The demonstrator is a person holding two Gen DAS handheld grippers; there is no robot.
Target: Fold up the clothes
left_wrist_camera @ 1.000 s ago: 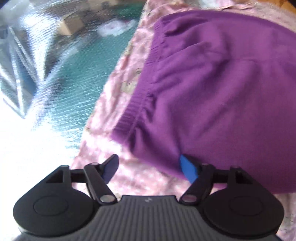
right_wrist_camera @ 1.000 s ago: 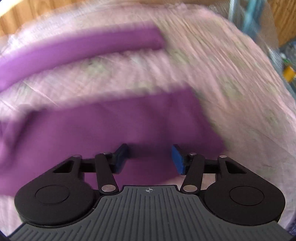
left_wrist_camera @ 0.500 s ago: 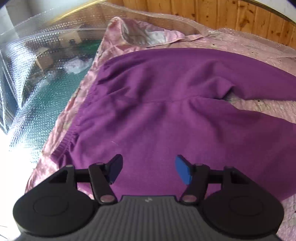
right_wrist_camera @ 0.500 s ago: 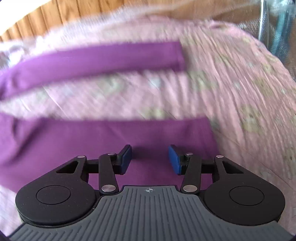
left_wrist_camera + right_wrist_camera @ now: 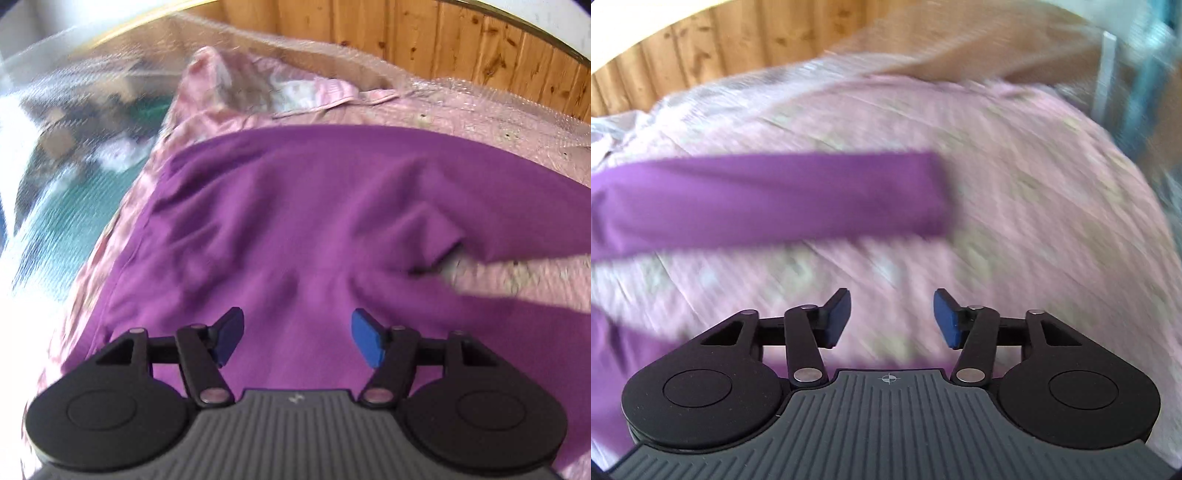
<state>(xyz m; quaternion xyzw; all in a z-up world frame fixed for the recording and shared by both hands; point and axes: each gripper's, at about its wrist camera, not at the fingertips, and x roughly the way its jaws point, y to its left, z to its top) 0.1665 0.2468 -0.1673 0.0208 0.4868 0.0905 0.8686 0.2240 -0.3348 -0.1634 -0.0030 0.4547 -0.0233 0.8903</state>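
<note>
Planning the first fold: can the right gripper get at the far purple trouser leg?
Probably yes. The right gripper is open and empty, and only bare pink bedsheet lies between it and the far trouser leg, which lies flat and uncovered.

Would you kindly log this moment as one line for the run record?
purple trousers flat on pink sheet | left tongs open, above waist | right tongs open, empty
</note>
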